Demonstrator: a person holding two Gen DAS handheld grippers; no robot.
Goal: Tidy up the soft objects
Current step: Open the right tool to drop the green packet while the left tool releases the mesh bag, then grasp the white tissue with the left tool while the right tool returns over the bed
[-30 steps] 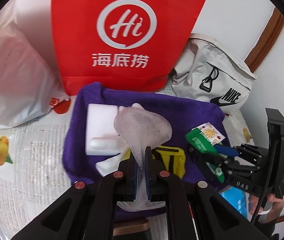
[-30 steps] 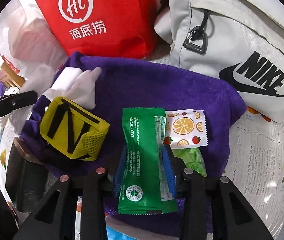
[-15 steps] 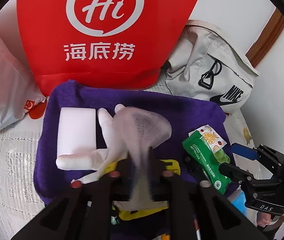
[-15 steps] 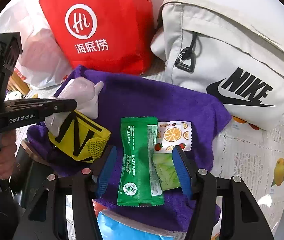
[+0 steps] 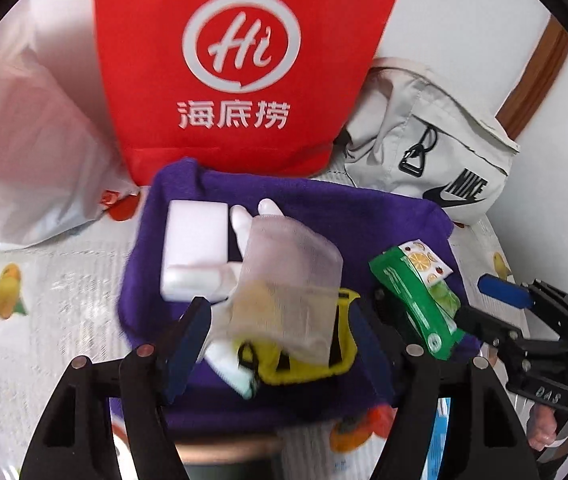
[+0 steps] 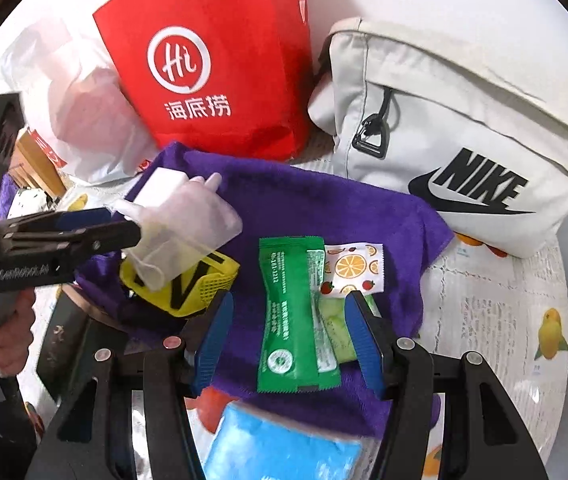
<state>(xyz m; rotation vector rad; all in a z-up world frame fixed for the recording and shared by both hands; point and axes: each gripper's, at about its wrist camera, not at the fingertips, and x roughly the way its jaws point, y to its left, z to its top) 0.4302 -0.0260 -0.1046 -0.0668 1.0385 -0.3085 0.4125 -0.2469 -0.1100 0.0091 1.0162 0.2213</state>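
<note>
The left tool [image 5: 284, 332] is opening, its fingers wide apart; a white mesh cloth [image 5: 287, 280] hangs between them, blurred, and no finger presses on it. It hovers over a yellow pouch with black straps [image 5: 307, 364] and a white glove [image 5: 244, 224], both lying on a purple towel [image 5: 363, 216]. A white foam block [image 5: 196, 244] sits just beside the glove at the towel's far left corner.

The right tool [image 6: 287, 336] stands part open around a green sachet [image 6: 287, 312] near the towel's near edge, its blue pads clear of the packet on both sides. A fruit-print sachet [image 6: 353, 266] and a pale green packet [image 6: 337, 332] lie against the green one on its right. A blue pack [image 6: 280, 444] lies blurred just off the towel's near edge.

Behind the towel's far edge, a red paper bag [image 6: 212, 64] stands upright and touches it. A grey Nike bag [image 6: 463, 136] crowds the far right corner, and a white plastic bag [image 5: 32, 152] fills the far left. To the right of the towel, the printed tabletop [image 6: 495, 312] lies bare out to its edge.
</note>
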